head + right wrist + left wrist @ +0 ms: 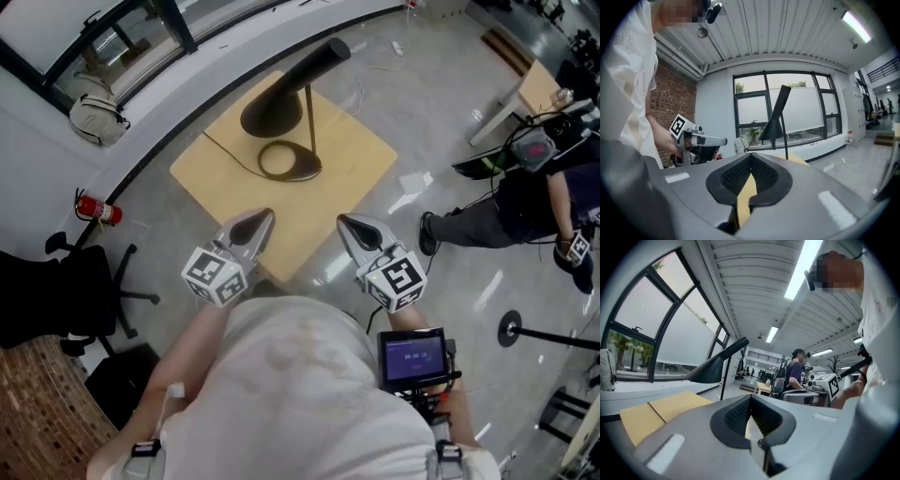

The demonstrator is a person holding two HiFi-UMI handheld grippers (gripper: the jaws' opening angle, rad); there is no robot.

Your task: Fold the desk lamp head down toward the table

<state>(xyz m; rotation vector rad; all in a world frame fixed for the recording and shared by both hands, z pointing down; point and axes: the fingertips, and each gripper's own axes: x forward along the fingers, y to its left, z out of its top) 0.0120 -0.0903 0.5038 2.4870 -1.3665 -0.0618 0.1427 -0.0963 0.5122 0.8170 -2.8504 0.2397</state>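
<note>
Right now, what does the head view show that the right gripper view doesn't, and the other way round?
Only the head view: the lamp's ring base and cord on the table, another person at the right, and a small screen at the wearer's waist.

Only the right gripper view: the ceiling light strip, and the right gripper close up, its ribbed pads together with nothing between them.

Both: the lamp head raised on its stem, the wooden table and the left gripper.
</note>
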